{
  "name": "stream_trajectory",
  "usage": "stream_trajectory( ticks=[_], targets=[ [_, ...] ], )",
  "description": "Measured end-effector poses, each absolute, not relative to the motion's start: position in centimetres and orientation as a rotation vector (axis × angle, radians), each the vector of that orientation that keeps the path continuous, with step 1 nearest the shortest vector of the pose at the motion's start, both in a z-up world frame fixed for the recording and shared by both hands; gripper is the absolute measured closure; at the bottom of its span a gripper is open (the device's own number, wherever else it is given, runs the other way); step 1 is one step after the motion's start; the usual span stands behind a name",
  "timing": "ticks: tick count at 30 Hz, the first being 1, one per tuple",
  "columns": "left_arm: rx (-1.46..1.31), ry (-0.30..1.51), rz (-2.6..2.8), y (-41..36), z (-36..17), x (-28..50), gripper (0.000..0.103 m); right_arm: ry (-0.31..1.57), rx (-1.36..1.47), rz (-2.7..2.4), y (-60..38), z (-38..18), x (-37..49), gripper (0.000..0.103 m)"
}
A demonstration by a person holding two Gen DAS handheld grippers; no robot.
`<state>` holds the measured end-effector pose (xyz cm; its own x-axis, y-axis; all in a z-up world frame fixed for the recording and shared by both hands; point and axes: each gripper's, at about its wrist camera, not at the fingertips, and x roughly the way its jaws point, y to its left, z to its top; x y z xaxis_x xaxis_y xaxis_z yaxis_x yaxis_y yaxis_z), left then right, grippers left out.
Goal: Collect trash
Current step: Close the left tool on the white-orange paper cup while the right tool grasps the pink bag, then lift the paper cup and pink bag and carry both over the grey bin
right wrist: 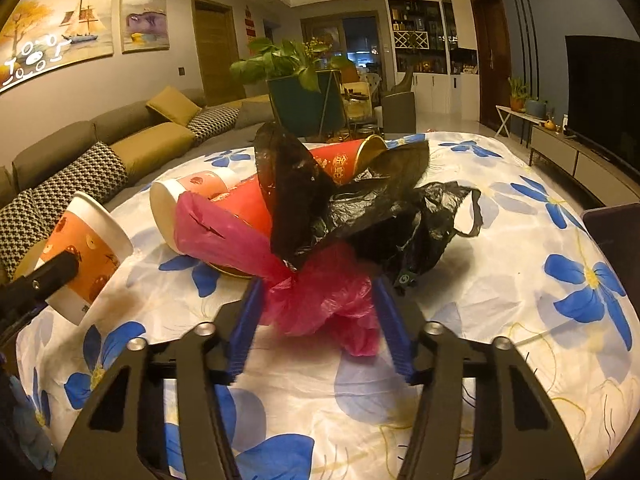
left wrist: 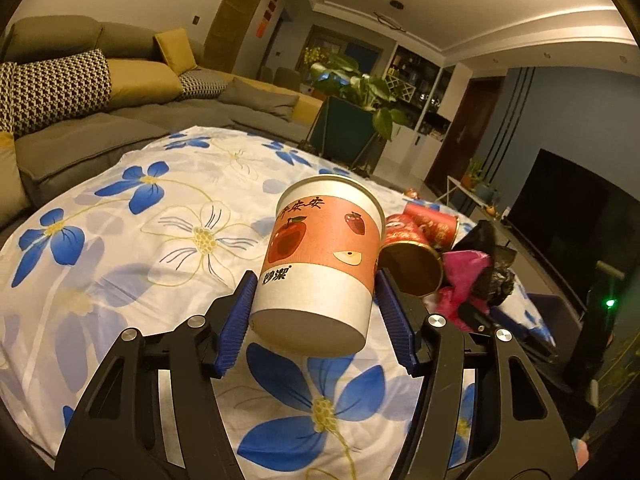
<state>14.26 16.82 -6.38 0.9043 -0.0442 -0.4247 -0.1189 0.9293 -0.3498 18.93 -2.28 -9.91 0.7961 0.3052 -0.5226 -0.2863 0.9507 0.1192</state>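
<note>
Floral cloth (left wrist: 120, 240) covers the table and fills the lower two thirds of both views. Grey sofa (left wrist: 100, 120) sits upper left, dark TV (right wrist: 600, 92) at the right edge.

Trash pile sits centre frame in your right view: black bag (right wrist: 360, 208) on top, pink bag (right wrist: 320, 300) spilling down to the bottom centre, red cups (right wrist: 340, 160) lying on their sides behind them, and one more cup lying with its open mouth (right wrist: 164, 212) facing left. In your left view the same pile is at centre right, just beside the held cup.

Your left gripper (left wrist: 314, 300) is clamped on the orange-banded paper cup (left wrist: 320, 256), blue pads touching both sides near its base. The cup is tilted, base toward the camera, lifted off the cloth.

Your right gripper (right wrist: 318, 304) has the pink bag bunched between its jaws. Both pads touch the plastic, so it is gripping it.
</note>
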Motion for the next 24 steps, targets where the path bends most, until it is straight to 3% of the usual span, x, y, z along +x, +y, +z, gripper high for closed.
stream_trajectory(
  ticks=[4,6,7,24],
  targets=[
    [-0.367,0.433,0.039,16.5,-6.0,14.0,0.044,0.552,0.019,0.35,-2.2,-9.8,18.1,0.071],
    [-0.365,0.433,0.036,16.3,-5.9,13.9,0.044,0.545,0.004,0.364,-2.2,-9.7,17.5,0.099],
    [-0.364,0.432,0.036,16.2,-5.8,13.7,0.044,0.544,-0.002,0.368,-2.2,-9.6,17.3,0.102],
    [-0.332,0.399,0.001,13.6,-3.9,12.0,0.044,0.43,-0.007,0.414,-6.0,-6.3,11.2,0.102]
  ],
)
